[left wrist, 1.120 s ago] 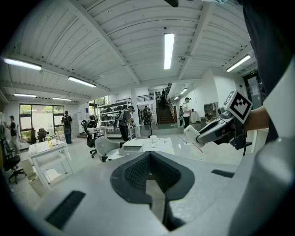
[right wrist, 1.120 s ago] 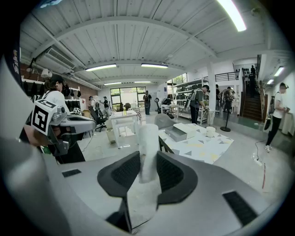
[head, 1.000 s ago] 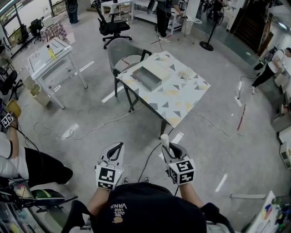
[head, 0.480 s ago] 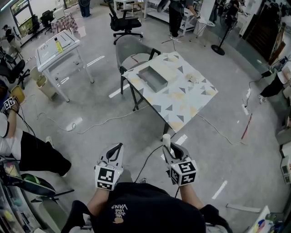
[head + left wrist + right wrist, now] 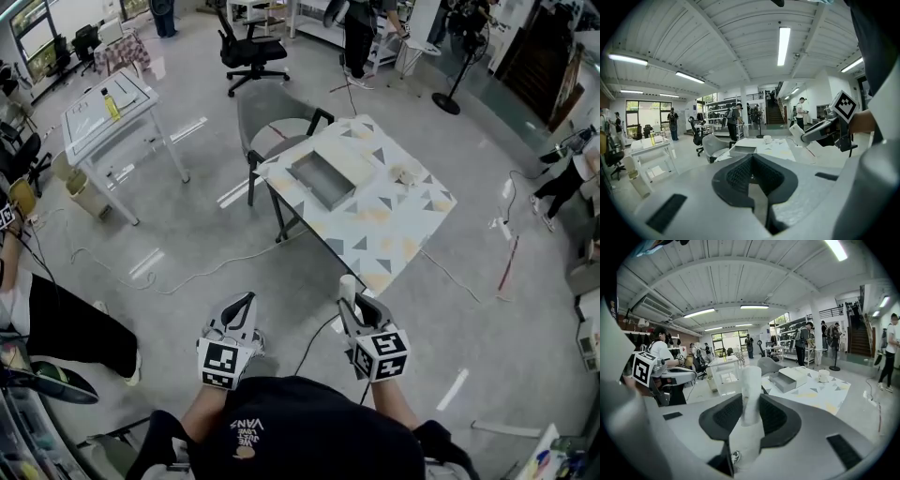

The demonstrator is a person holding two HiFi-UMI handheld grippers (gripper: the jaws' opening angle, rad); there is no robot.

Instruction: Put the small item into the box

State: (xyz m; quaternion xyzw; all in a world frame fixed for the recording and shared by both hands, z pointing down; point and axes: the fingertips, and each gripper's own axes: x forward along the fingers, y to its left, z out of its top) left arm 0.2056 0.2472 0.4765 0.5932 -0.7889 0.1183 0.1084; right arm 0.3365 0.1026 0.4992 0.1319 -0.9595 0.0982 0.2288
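Note:
My right gripper is shut on a white cylindrical item that stands upright between its pads. The open grey box lies on a table with a triangle pattern, still well ahead of both grippers. My left gripper is held beside the right one over the floor, jaws together with nothing in them. The left gripper view shows the right gripper with the white item.
A small white cup-like object rests on the table beyond the box. A grey chair stands behind the table, a white desk at the left. Cables run over the floor. A seated person is at my left.
The table and box have drawn nearer and lower in the head view. Both grippers keep their places, and the right one still grips the white item.

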